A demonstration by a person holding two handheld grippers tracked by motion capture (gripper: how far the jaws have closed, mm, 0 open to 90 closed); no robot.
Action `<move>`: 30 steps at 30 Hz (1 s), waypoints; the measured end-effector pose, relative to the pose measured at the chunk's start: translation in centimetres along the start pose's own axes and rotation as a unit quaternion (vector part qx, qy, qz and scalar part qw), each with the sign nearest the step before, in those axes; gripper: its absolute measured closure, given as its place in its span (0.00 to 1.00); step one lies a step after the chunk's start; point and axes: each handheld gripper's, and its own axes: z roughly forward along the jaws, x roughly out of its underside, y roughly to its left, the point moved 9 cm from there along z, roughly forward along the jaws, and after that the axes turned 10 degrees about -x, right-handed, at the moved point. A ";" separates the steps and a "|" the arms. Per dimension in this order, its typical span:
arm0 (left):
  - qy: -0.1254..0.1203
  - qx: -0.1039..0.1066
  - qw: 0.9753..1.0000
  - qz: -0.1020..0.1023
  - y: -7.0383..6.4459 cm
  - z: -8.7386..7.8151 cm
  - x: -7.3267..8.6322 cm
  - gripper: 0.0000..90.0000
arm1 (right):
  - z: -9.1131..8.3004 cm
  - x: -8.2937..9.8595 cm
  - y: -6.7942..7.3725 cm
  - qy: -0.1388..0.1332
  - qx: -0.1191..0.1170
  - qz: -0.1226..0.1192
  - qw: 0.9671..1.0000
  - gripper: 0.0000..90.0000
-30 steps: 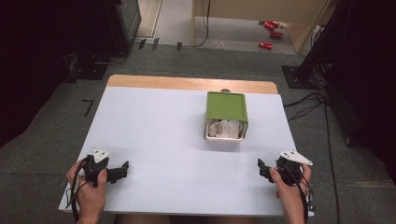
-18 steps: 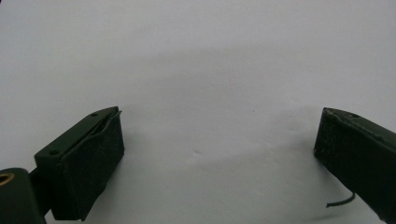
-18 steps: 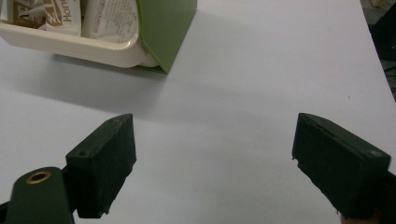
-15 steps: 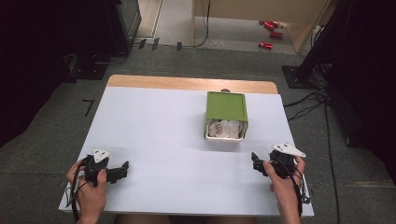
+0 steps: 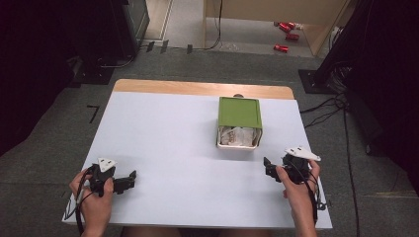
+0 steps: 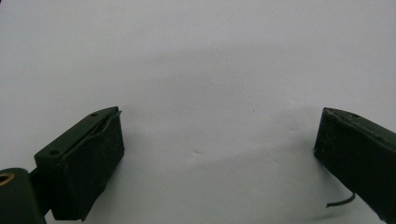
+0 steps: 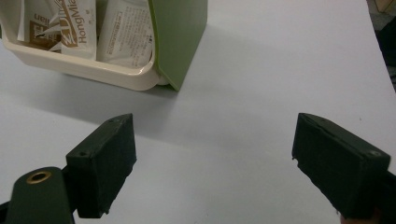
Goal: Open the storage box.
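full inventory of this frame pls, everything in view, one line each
table: 1, white top with a wooden strip along the far edge, centre of the high view
box: 1, green with a cream rim, lying on its side at the right of middle of the table, open end toward the person
packets: at least 2, white with brown print, inside the box
cans: about 3, red, on the floor beyond the table
cables: several, black, on the grey floor right of the table
left gripper: 1, black, near left corner of the table, jaws apart, nothing between them
right gripper: 1, black, near right, jaws apart, aimed toward the box
hands: 2, one on each gripper
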 end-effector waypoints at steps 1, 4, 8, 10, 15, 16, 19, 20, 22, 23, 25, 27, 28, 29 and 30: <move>0.000 0.000 1.000 0.000 0.0 0.0 0.0 0.02 | 0.0 -0.1 0.0 0.000 0.000 0.000 1.000 0.15; 0.000 0.000 1.000 -0.001 0.0 0.0 0.0 0.02 | 0.1 -0.5 0.2 -0.002 -0.003 0.001 1.000 0.15; 0.000 0.000 1.000 -0.001 0.0 0.0 0.0 0.02 | 0.1 -1.2 0.3 -0.006 -0.007 0.001 1.000 0.15; 0.001 0.001 1.000 0.000 0.0 0.0 0.0 0.02 | 0.0 -1.7 0.4 -0.010 -0.010 0.003 1.000 0.15; 0.000 0.001 1.000 -0.001 0.0 0.0 0.0 0.02 | 0.3 -3.0 0.8 -0.015 -0.012 0.001 1.000 0.15; -0.001 0.001 1.000 -0.001 0.0 0.0 0.0 0.02 | 0.3 -3.0 0.8 -0.015 -0.012 0.001 1.000 0.15; -0.001 0.001 1.000 -0.002 0.0 0.0 0.0 0.02 | 0.6 -3.4 1.2 -0.018 -0.015 0.005 1.000 0.15; -0.001 0.001 1.000 -0.002 0.0 0.0 0.0 0.02 | 0.6 -3.6 1.3 -0.021 -0.016 0.008 1.000 0.15; -0.001 0.001 1.000 -0.001 0.0 0.0 0.0 0.02 | 0.9 -3.8 1.5 -0.026 -0.021 0.017 0.999 0.15; -0.001 0.001 1.000 -0.001 0.0 0.0 0.0 0.02 | 1.1 -4.0 1.5 -0.027 -0.020 0.021 0.999 0.15; -0.001 0.001 1.000 -0.001 0.0 0.0 0.0 0.02 | 1.2 -4.0 1.5 -0.027 -0.018 0.023 0.999 0.15; -0.001 0.001 1.000 -0.002 0.0 0.0 0.0 0.02 | 1.5 -4.2 1.6 -0.028 -0.016 0.027 0.999 0.15; -0.001 0.001 1.000 -0.001 0.0 0.0 0.0 0.02 | 1.7 -4.2 1.7 -0.028 -0.015 0.028 0.999 0.15; -0.001 0.001 1.000 -0.002 0.0 0.0 0.0 0.02 | 1.8 -4.3 1.7 -0.028 -0.015 0.028 0.999 0.15; -0.001 0.001 1.000 -0.002 0.0 0.0 0.0 0.02 | 2.0 -4.3 1.8 -0.028 -0.014 0.028 0.999 0.15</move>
